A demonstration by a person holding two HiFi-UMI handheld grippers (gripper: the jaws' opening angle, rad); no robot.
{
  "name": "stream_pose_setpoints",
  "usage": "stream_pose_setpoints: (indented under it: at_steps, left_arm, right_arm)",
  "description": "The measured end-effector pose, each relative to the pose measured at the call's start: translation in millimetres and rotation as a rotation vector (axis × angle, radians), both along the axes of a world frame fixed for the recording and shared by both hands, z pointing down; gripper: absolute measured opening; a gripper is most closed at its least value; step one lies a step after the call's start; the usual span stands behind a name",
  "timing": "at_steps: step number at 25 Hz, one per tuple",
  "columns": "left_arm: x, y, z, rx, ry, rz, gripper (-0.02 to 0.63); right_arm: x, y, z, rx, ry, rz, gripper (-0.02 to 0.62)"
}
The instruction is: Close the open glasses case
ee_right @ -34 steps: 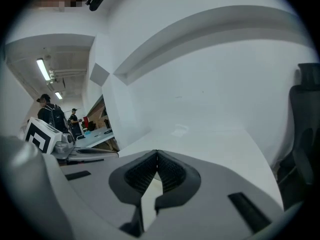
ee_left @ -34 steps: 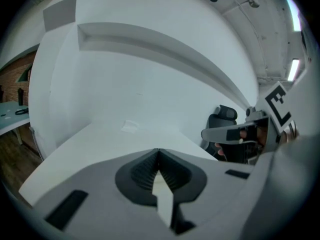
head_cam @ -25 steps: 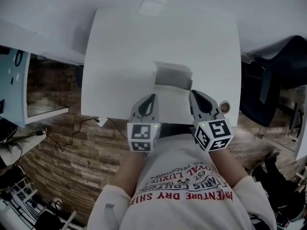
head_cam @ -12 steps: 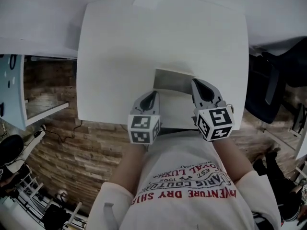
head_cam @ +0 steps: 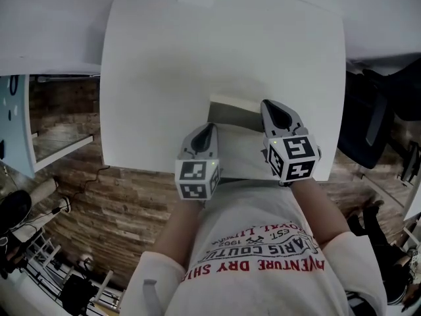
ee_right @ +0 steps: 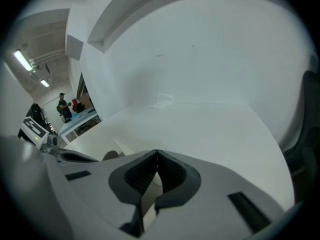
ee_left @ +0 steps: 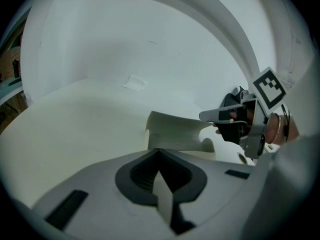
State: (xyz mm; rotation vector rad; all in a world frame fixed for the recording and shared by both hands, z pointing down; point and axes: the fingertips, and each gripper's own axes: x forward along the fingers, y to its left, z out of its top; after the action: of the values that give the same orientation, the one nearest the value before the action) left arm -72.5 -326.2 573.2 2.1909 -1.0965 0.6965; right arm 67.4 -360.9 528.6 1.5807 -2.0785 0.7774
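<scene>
Seen from above, a white surface (head_cam: pixel 158 78) fills the upper half of the frame. An open, pale glasses case (head_cam: pixel 240 147) lies at the surface's near edge, just below centre frame. Its lid (head_cam: pixel 233 109) stands up along the far side. The left hand-held gripper (head_cam: pixel 205 135) sits just beside the case's left end and the right hand-held gripper (head_cam: pixel 275 110) at its right end, so the case lies between them. Each gripper view shows its jaws narrow, pressed together with nothing between them. A person's white printed shirt (head_cam: pixel 263 255) fills the lower frame.
</scene>
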Motion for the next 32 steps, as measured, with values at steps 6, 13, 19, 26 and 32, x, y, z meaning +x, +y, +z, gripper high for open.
stream_pose_setpoints:
  at_steps: [6,13,19,26,32]
  left_arm:
    - [-4,0,-1,0.002,0.002,-0.01,0.005]
    - [-4,-2,-2,0.019,0.0,-0.018,0.005]
    - [-4,-2,-2,-0.012,0.022,-0.027,0.005]
    - [-10,2,-7,-0.012,0.035,-0.034,0.005]
    - [-5,8,-14,0.017,0.029,-0.016,0.005]
  right_arm:
    - [-8,8,11,-0.035,-0.014,0.0,0.012]
    - [-13,15,15,-0.018,-0.026,-0.004,0.011]
    - [-15,17,14,0.009,-0.027,0.005,0.012]
    - [-19,30,16,0.009,-0.016,0.006,0.012]
    - [-15,39,23,-0.001,0.0,0.013,0.012]
